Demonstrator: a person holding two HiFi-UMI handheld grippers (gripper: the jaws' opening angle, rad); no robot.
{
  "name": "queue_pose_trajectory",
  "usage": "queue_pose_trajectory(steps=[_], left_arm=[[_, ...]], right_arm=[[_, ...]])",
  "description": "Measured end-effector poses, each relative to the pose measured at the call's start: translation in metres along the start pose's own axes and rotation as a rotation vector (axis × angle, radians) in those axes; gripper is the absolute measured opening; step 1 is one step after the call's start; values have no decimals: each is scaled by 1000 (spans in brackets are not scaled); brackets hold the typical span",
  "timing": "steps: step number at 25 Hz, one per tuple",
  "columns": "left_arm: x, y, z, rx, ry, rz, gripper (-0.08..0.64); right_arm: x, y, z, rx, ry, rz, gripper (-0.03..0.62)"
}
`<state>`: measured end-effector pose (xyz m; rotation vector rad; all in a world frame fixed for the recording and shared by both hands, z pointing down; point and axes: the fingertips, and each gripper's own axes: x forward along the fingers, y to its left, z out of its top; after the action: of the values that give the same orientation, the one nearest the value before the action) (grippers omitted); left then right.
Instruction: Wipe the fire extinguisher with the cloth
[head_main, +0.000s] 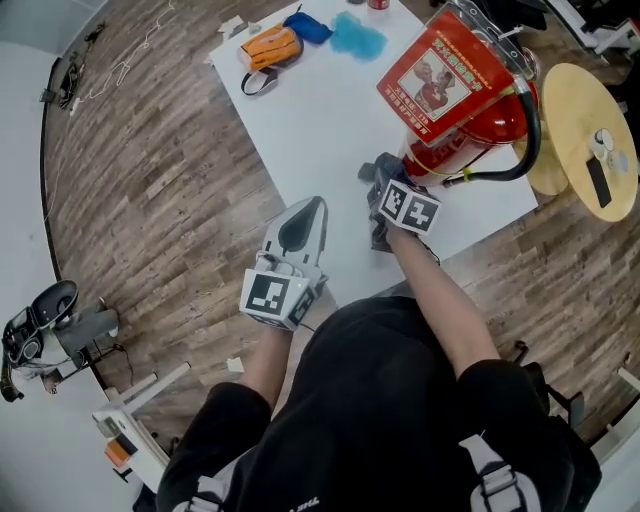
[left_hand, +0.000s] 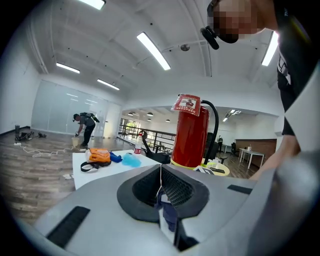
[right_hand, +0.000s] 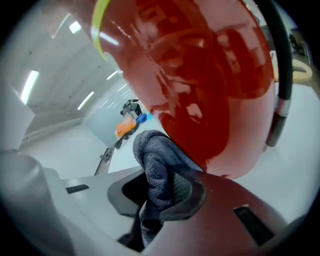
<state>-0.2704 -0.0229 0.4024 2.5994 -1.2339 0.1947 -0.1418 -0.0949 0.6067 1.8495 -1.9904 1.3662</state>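
Note:
A red fire extinguisher with a black hose and a red tag stands on the white table at its right side. In the right gripper view its red body fills the frame, very close. My right gripper is shut on a grey cloth, and the bunched cloth rests against the lower part of the cylinder. My left gripper hovers over the table's near edge, left of the extinguisher. Its jaws meet in a thin line with nothing between them.
At the table's far end lie an orange pouch, a dark blue item and a light blue cloth. A round wooden side table stands right of the extinguisher. Wooden floor surrounds the table; a person bends far off.

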Motion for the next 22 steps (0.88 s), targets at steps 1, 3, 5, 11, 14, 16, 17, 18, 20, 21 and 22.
queue_pose_trajectory(steps=[1, 3, 5, 11, 14, 16, 17, 18, 20, 21, 22], left_arm=[[1, 0, -1, 2, 2, 1, 23], [5, -2, -1, 6, 4, 3, 23], [9, -6, -1, 0, 2, 5, 23], [37, -19, 0, -21, -10, -4, 22], [55, -28, 6, -20, -27, 11, 21], [69, -34, 11, -21, -37, 36, 23], [76, -38, 13, -25, -38, 53, 22], [82, -42, 15, -32, -38, 73, 23], [94, -47, 19, -55, -35, 122, 23], [98, -47, 21, -69, -34, 149, 23], [101, -46, 22, -79, -34, 177, 23]], right_arm=[[6, 4, 5, 29, 2, 12, 57], [10, 5, 8, 27, 36, 3, 55], [-1, -5, 0, -34, 56, -2, 55], [-74, -114, -6, -85, 129, -44, 56], [-82, -159, 20, -227, 207, 42, 57], [-77, -164, 33, -397, 295, 130, 57], [-74, -163, 39, -495, 330, 157, 57], [-71, -161, 46, -582, 358, 174, 57], [-60, -159, 56, -676, 407, 208, 57], [-53, -159, 60, -695, 429, 230, 57], [-46, -159, 65, -715, 446, 251, 57]])
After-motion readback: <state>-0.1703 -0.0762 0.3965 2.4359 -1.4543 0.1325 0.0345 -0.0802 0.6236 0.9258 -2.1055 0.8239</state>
